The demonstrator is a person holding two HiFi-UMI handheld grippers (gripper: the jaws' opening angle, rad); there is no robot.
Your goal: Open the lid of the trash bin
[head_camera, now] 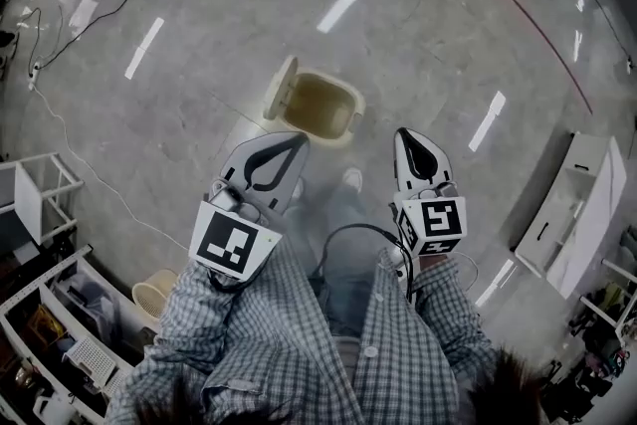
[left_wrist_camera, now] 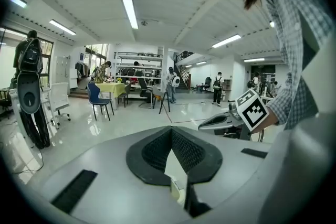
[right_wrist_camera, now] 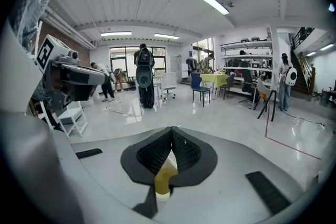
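And there it is, centre of the head view, just above the middle: the trash bin [head_camera: 348, 121] sits on the floor [head_camera: 428, 35] with its lid [head_camera: 280, 93] swung up on edge at the bin's left side and the tan inside laid bare. By the look of it the job is already done, with nothing left but to pull clear. The left claw [head_camera: 297, 140] hangs just below the bin, its ribbed black pads pinched tip to tip on nothing. The right claw [head_camera: 402, 133], lower right of the bin, is closed and empty too. The bin looks like smooth cream plastic, a rounded box with a soft-cornered lid. The floor is glossy grey, streaked with reflected lights.
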